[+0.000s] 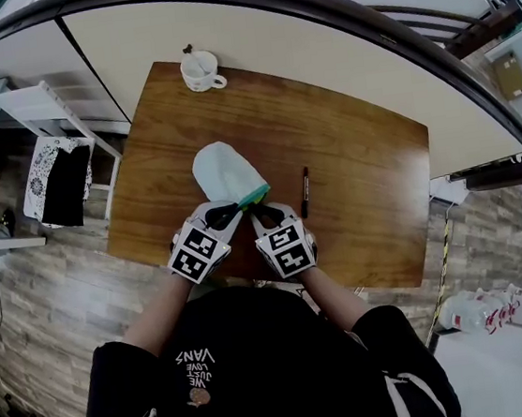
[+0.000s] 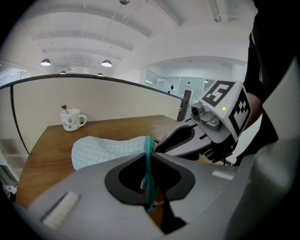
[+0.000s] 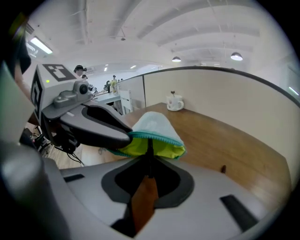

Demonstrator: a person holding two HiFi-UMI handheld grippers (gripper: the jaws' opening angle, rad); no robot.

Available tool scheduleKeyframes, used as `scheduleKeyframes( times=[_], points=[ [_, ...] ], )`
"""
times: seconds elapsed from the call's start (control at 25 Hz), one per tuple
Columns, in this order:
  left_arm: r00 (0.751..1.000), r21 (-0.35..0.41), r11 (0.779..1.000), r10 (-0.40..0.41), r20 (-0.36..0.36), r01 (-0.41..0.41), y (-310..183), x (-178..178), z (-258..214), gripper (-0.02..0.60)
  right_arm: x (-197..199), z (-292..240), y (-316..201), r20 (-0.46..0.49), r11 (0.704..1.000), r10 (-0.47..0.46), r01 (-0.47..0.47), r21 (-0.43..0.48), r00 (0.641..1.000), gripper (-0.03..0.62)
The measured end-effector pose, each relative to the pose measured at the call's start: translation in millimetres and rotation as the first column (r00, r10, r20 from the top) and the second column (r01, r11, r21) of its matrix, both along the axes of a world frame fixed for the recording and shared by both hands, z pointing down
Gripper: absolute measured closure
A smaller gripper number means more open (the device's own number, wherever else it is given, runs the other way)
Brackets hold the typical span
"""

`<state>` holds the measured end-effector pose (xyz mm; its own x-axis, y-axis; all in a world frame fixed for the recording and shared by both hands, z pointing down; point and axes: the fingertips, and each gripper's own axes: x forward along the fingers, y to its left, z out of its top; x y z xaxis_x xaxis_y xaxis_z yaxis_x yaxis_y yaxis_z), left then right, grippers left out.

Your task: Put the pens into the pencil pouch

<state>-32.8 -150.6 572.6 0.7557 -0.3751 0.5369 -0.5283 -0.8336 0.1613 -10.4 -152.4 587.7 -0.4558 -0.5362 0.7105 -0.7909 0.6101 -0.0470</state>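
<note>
Left gripper (image 2: 149,160): in my left hand, at the near side of the table. Its jaws are pinched narrow on the teal zip edge (image 2: 148,144) of the pencil pouch, which runs straight up between them.

Right gripper (image 3: 149,158): in my right hand, just beside the left one, their tips nearly meeting. Its jaws are closed on a thin dark pen (image 3: 149,151) that stands upright between them.

Pencil pouch (image 1: 221,168): pale blue-white fabric lying near the middle of the wooden table (image 1: 360,172), with its closed end pointing away from me. Its open end faces me and is lifted by my left gripper. The right gripper view shows the yellow-green lining (image 3: 140,147) inside the mouth.

Held pen: its far end reaches the open mouth of the pouch. I cannot tell how far in it goes.

Second pen (image 1: 305,193): black, lying flat on the table just to the right of my right gripper, untouched.

Mug (image 1: 199,71): white, at the far edge of the table, well apart from the pouch.
</note>
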Motion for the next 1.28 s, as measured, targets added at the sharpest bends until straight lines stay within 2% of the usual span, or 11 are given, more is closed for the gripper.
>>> scheduleKeyframes(
  times=[0.2, 0.52, 0.8, 1.0, 1.16, 1.28],
  points=[
    [0.998, -0.012, 0.999, 0.038, -0.054, -0.039, 6.0, 5.0, -3.2, 0.541, -10.3, -1.1, -14.6, 0.019, 1.0, -0.006, 0.006, -0.001, 1.0, 0.528],
    [0.992, -0.051, 0.999, 0.0, -0.125, -0.006, -3.0, -0.8, -8.4, 0.543, -20.1, 8.6, -26.3, 0.103, 1.0, 0.015, -0.012, -0.027, 0.995, 0.526],
    [0.993, -0.069, 0.998, -0.005, -0.116, -0.003, -3.8, -3.1, -0.9, 0.543, -11.9, 0.1, -22.4, 0.16, 0.999, 0.053, -0.052, -0.009, 0.986, 0.519],
    [0.995, -0.08, 0.997, -0.018, -0.102, 0.01, -3.0, -2.6, 4.6, 0.543, 26.0, 1.2, -9.3, 0.157, 0.988, 0.155, -0.156, -0.005, 0.975, 0.519],
    [0.993, -0.092, 0.995, -0.049, -0.107, 0.039, -3.8, 0.0, 2.9, 0.543, 78.4, 17.3, 1.1, 0.071, 0.957, 0.289, -0.289, -0.01, 0.955, 0.519],
    [0.991, -0.095, 0.993, -0.077, -0.111, 0.066, -6.6, 0.7, 2.3, 0.543, 112.4, 28.0, 7.2, -0.003, 0.934, 0.357, -0.357, -0.004, 0.934, 0.519]
  ],
)
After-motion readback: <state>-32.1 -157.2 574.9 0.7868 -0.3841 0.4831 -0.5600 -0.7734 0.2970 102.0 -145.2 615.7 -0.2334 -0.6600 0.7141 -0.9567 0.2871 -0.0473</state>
